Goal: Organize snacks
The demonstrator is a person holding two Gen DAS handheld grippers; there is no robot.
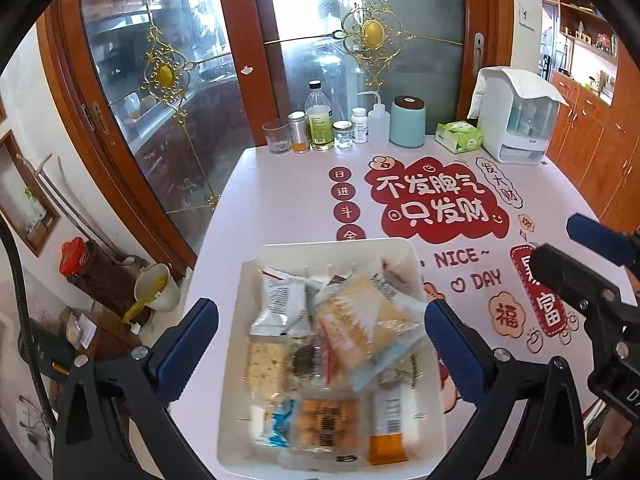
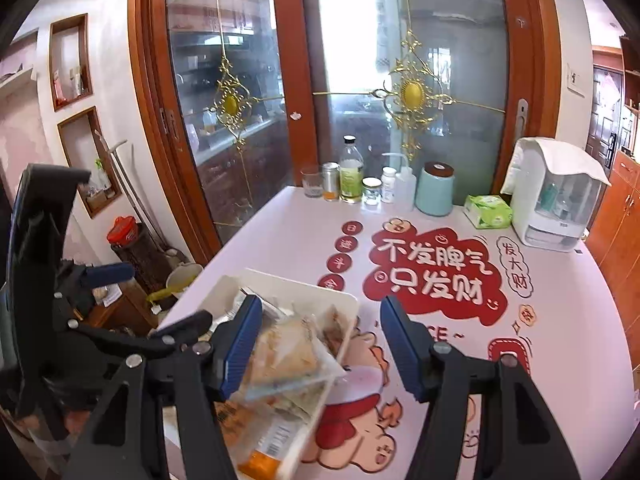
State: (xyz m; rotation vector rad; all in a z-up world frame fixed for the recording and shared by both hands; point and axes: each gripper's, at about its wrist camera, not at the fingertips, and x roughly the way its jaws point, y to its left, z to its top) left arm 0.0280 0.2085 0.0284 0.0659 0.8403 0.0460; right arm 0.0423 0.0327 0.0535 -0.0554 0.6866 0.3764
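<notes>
A white rectangular tray (image 1: 332, 250) sits at the table's near left, filled with several wrapped snacks: cracker packets (image 1: 360, 320), a silver packet (image 1: 280, 300), an orange-ended packet (image 1: 386, 428). My left gripper (image 1: 320, 344) is open, its blue pads either side of the tray, above the snacks, holding nothing. My right gripper (image 2: 320, 344) is open and empty over the tray's right edge (image 2: 348, 320); its left pad is over a cracker packet (image 2: 288, 356). The right gripper also shows in the left wrist view (image 1: 592, 264).
The table has a pink cloth (image 1: 280, 200) with red print. At its far edge stand a glass (image 1: 277, 136), bottles and jars (image 1: 319, 120), a teal canister (image 1: 407, 122), a tissue pack (image 1: 458, 136) and a white dispenser (image 1: 516, 116). Glass doors stand behind. A red-lidded jar (image 1: 80, 264) stands on the floor, left.
</notes>
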